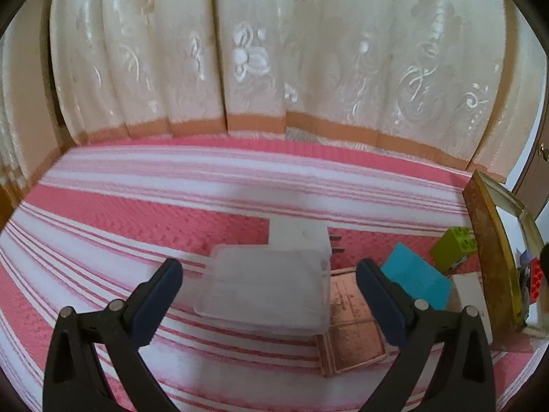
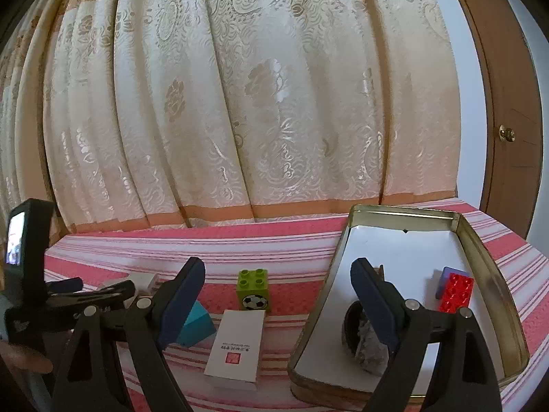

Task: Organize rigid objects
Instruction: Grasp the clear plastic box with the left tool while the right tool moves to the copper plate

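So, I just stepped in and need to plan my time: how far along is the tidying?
Partly done: the red brick and a dark round object already lie in the tin tray. Nothing is in hand; both grippers are open. The green brick, white box, teal block and white charger remain outside.

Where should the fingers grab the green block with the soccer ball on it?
Probably by its two plain side walls. The green block stands upright on the striped cloth with studs on top, and both sides look clear. Come from the front with the open right gripper and squeeze across its width, below the studs.
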Tool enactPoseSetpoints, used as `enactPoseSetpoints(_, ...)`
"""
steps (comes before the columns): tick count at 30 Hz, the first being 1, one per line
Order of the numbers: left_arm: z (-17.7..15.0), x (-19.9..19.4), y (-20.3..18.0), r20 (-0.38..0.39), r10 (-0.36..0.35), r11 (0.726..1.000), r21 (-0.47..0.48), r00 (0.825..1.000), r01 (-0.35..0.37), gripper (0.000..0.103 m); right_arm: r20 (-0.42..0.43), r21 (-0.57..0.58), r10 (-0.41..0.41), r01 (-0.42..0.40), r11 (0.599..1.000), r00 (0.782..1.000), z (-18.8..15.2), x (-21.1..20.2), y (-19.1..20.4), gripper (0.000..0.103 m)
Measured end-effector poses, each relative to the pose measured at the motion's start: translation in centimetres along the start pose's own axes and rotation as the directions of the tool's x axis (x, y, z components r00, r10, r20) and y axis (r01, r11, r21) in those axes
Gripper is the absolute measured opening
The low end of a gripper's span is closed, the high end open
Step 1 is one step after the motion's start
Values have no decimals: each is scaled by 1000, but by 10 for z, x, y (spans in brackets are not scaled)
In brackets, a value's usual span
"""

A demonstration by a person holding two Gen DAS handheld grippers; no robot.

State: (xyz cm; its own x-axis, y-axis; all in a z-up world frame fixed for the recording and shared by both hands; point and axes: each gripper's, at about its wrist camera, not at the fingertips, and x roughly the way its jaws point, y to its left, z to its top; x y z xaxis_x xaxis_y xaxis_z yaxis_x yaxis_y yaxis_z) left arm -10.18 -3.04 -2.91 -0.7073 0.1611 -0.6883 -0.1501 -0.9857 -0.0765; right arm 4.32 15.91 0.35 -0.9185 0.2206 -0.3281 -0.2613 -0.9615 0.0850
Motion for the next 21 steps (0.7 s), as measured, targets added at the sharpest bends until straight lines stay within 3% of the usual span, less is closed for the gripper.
enactPoseSetpoints(4,-2,17,21,-89,-40,994,-107,995,30,95,-1,-1,7,-7,1000,1000,0,-1,1,88)
enactPoseSetpoints(7,-5,14,32,-81,-49,990,-138,995,37,83,-3,3,11,-11,1000,1000,0,0,0,88)
enactPoseSetpoints(15,-15,5,38,-81,-67,990,-131,994,56,83,-13,21,13,-12,1000,1000,0,1,-2,88)
enactPoseSetpoints(21,-13,-8,46,-21,-1,991,-136,1000,-2,83,-23,5,67,-67,998,997,-2,-1,4,88)
